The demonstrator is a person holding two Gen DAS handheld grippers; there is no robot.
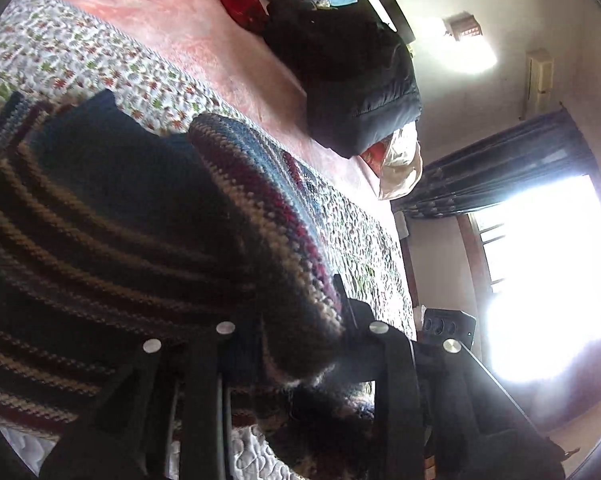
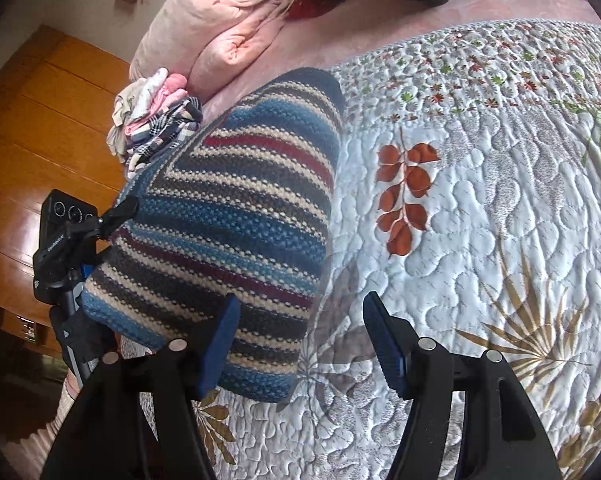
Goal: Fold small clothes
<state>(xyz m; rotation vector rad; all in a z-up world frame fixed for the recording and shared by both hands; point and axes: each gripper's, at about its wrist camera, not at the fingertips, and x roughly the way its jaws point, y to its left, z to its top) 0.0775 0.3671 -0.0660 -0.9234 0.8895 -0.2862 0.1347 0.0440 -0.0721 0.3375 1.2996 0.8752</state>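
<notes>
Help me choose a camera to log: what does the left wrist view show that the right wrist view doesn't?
Only the left wrist view shows the bright window, the dark curtain and a dark puffy jacket on the pink bedsheet.

Only the right wrist view shows the rolled pink comforter, a small pile of clothes, the wooden floor and the open right gripper.

Both show the striped knit sweater on the floral quilted bedspread.
</notes>
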